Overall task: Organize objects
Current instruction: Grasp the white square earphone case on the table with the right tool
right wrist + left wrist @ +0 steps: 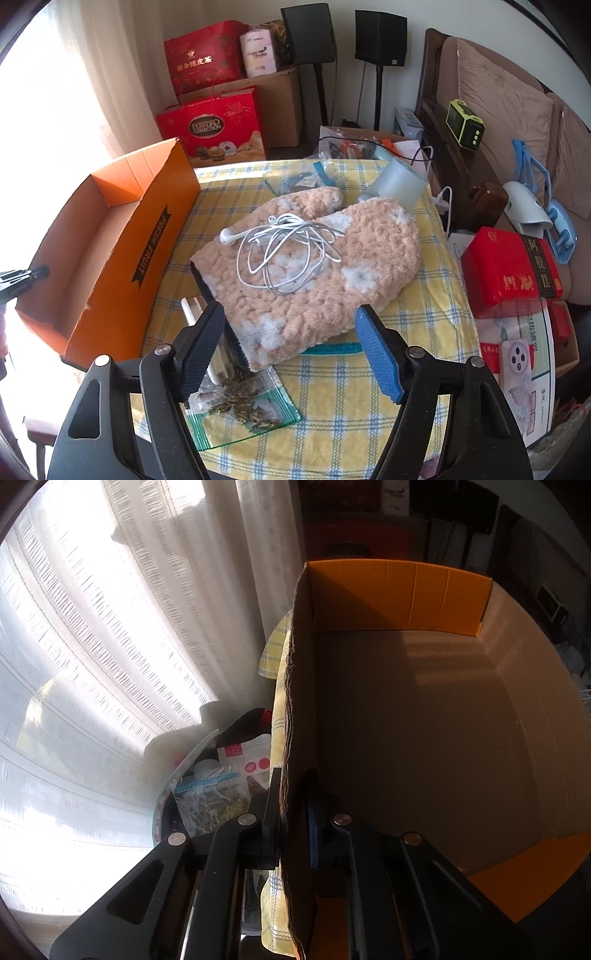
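Note:
An orange cardboard box (147,236) marked FRESH FRUIT stands on the left of the yellow checked tablecloth (424,306); its inside is bare. My left gripper (293,812) is shut on the box's near side wall (295,709), one finger inside and one outside; it also shows in the right wrist view (26,277). My right gripper (288,350) is open and empty, just short of a fluffy peach mitt (325,273). A tangled white earphone cable (284,247) lies on the mitt. A zip bag of dried tea leaves (243,402) lies under the right gripper.
A translucent cup (399,182) lies tipped behind the mitt, next to another zip bag (303,181). Red gift boxes (218,125) stand behind the table, a red tin (513,273) and a sofa at the right. Bagged items (221,786) lie below the table by the curtain.

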The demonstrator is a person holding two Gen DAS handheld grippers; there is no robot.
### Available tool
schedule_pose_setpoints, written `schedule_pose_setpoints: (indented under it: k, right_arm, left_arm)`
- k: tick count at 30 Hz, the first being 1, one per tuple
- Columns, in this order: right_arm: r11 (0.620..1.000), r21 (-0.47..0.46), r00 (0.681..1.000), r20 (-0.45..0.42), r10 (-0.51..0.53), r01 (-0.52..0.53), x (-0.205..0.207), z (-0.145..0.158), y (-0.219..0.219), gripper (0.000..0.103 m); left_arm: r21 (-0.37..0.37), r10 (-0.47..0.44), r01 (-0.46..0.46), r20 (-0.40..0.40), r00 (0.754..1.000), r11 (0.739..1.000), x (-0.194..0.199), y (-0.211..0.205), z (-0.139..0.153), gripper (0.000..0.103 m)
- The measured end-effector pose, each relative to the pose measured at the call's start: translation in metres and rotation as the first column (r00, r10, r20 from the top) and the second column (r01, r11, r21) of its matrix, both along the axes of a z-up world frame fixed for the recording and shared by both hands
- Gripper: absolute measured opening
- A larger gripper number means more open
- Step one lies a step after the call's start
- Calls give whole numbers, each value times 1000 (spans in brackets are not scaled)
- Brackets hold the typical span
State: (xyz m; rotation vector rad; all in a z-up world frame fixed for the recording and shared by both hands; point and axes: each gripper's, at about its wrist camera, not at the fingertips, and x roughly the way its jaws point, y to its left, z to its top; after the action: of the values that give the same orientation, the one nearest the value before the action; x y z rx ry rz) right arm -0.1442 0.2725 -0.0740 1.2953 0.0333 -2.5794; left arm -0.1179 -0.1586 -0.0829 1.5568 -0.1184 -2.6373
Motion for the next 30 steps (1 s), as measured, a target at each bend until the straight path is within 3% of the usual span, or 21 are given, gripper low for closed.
schedule_pose_setpoints:
  k: [5, 9, 14, 17, 22, 30]
  right_arm:
    - [998, -36, 998, 14, 53, -53, 0, -1, -8, 66]
    - [993, -11, 993, 20, 119, -119, 3, -7, -23, 64]
    - [985, 11, 984, 39, 172, -172, 5, -18, -39, 51]
    - [981, 25, 980, 38, 194, -195, 7, -21, -45, 50]
    - [970, 76, 973, 38, 228, -231, 13, -26, -56, 29]
    - [963, 20, 962, 47, 269, -270, 13, -26, -59, 18]
  left_arm:
    - [7, -11, 11, -3, 1000, 1000, -1, -5, -2, 9]
    - [15, -6, 6, -4, 1000, 1000, -3, -7, -2, 9]
    - [19, -5, 5, -6, 1000, 1000, -6, -10, -2, 10]
    - [28, -1, 1, -8, 1000, 1000, -5, -11, -4, 10]
    - [32, 0, 0, -10, 1000, 999, -1, -11, -5, 10]
    - [53, -4, 4, -13, 1000, 999, 0, -11, -4, 8]
